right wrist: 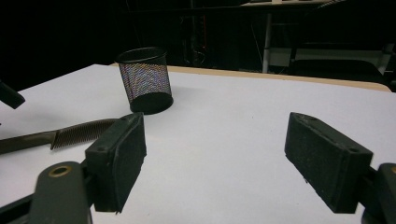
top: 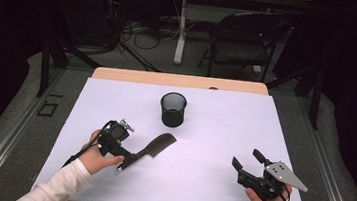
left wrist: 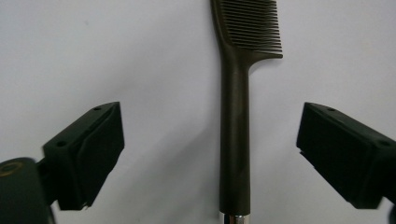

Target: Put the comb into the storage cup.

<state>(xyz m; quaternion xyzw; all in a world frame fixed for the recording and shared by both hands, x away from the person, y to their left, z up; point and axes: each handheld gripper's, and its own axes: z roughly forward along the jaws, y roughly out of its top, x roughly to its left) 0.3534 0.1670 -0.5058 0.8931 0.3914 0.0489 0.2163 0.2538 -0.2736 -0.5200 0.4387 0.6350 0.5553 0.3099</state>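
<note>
A dark comb [top: 157, 144] lies flat on the white table top [top: 223, 130], its teeth toward a black mesh cup [top: 172, 109] standing upright farther back. My left gripper [top: 129, 159] hangs over the comb's handle end. In the left gripper view its jaws stand wide on either side of the comb handle [left wrist: 235, 140] with a clear gap on both sides, so the left gripper [left wrist: 212, 121] is open. At the front right, my right gripper [top: 248, 160] rests open and empty. The right gripper [right wrist: 217, 130] faces the mesh cup [right wrist: 144, 86] and the comb [right wrist: 79, 132].
A wooden strip [top: 178, 80] edges the table's far side. Beyond it stand a black folding chair [top: 245, 42], a white table leg [top: 181, 30] and floor cables. Bare white surface stretches between the two grippers and to the right of the cup.
</note>
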